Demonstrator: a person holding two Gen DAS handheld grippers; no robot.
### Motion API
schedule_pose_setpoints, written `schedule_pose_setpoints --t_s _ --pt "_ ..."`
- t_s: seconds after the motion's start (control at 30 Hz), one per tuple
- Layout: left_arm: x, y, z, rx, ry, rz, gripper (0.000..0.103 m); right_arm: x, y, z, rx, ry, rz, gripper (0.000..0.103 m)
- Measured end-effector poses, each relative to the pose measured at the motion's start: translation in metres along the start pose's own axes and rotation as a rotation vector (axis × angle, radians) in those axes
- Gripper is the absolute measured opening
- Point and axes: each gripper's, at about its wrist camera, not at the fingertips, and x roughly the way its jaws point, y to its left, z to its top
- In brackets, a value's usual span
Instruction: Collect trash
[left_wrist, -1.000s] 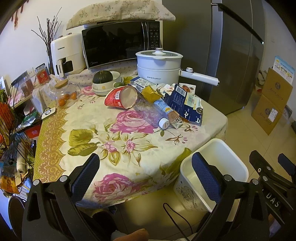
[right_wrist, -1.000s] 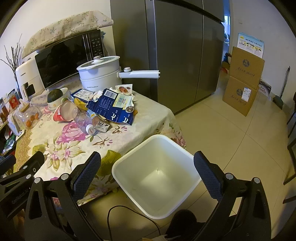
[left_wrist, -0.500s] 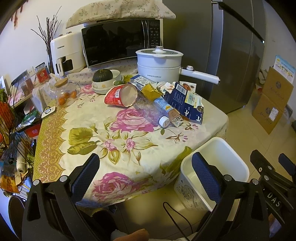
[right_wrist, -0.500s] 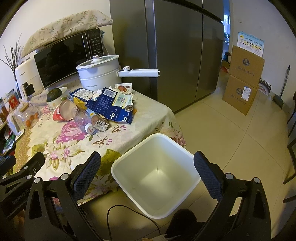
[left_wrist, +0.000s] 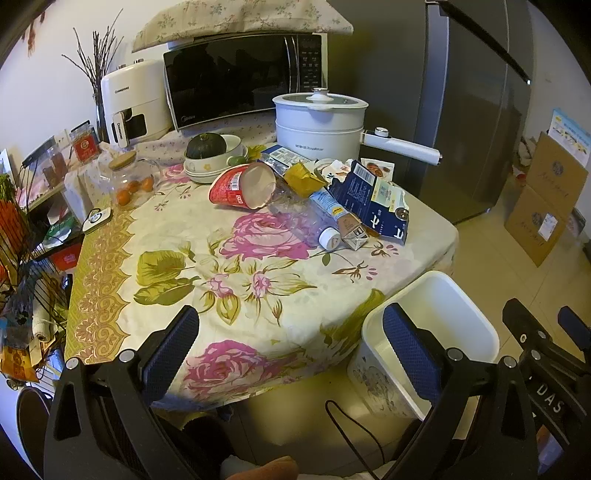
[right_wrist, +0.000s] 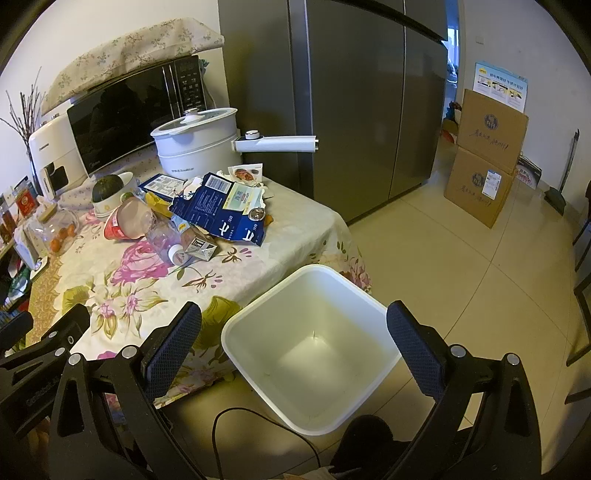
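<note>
Both tongs wide apart, holding nothing.
Left tongs (left_wrist: 290, 349) and right tongs (right_wrist: 293, 345) well short of trash pile (left_wrist: 317, 195) far across desk (left_wrist: 229, 266); white bin (right_wrist: 310, 347) just under right tongs.

Both grippers, left gripper (left_wrist: 290, 347) and right gripper (right_wrist: 294, 343), have black frames with silver screws, and fingers (right_wrist: 173, 345) covered by dark blue textured pads; a thin black cable (right_wrist: 266, 432) runs below

A white lidded electric pot (left_wrist: 319, 122) stands before a black microwave (left_wrist: 243, 75), beside a grey steel fridge (right_wrist: 369, 99)
</note>
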Motion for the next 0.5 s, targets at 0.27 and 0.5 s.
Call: schedule_pose_setpoints --t_s 0.27,0.5 --pt "-0.0013 0.0013 0.0018 -0.001 0.002 0.003 0.097 0.0023 -0.0008 -0.0013 0.001 0.007 0.000 0.096" --pt "0.0005 0.0019 0.0033 -0.004 0.002 0.007 0.097 0.0049 -0.0027 0.0000 0.012 0.020 0.009 0.096"
